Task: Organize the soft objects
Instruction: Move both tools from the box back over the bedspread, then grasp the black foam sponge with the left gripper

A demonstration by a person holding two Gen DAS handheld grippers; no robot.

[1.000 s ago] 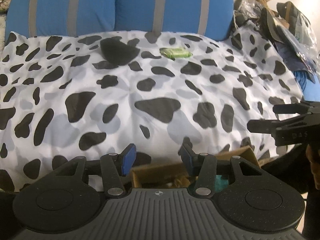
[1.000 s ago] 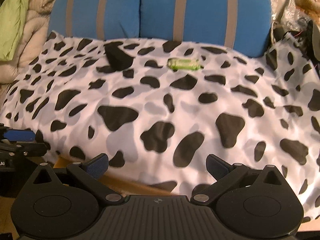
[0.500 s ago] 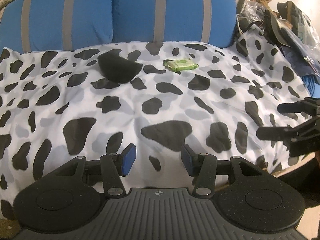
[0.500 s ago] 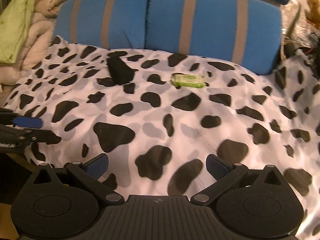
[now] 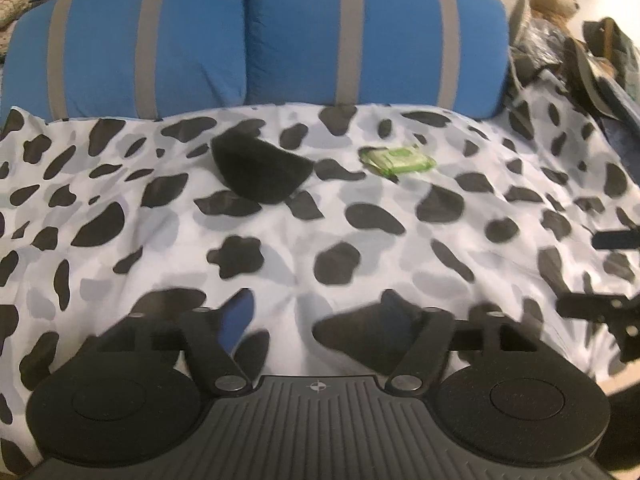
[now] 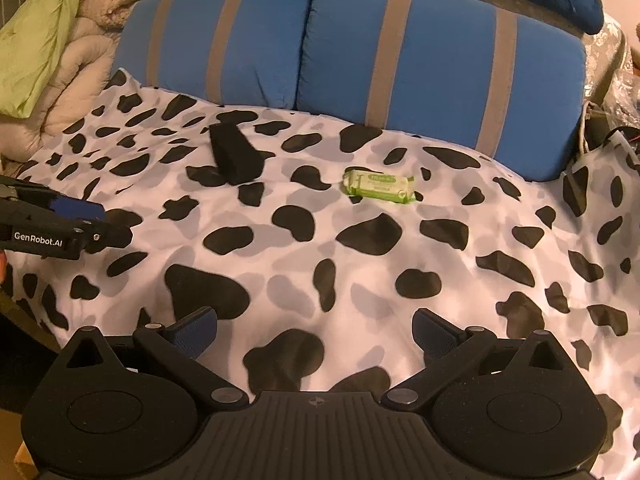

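Cow-print bedspread [image 6: 360, 264] (bed, apparently), warm light.

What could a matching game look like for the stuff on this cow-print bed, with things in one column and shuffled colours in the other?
Things:
1. wipes packet
2. pillows
3. folded cloth
4. bedspread

Colours:
A. white with black patches
B. plain black
C. green
D. blue with grey stripes

Pairs: 1-C, 2-D, 3-B, 4-A
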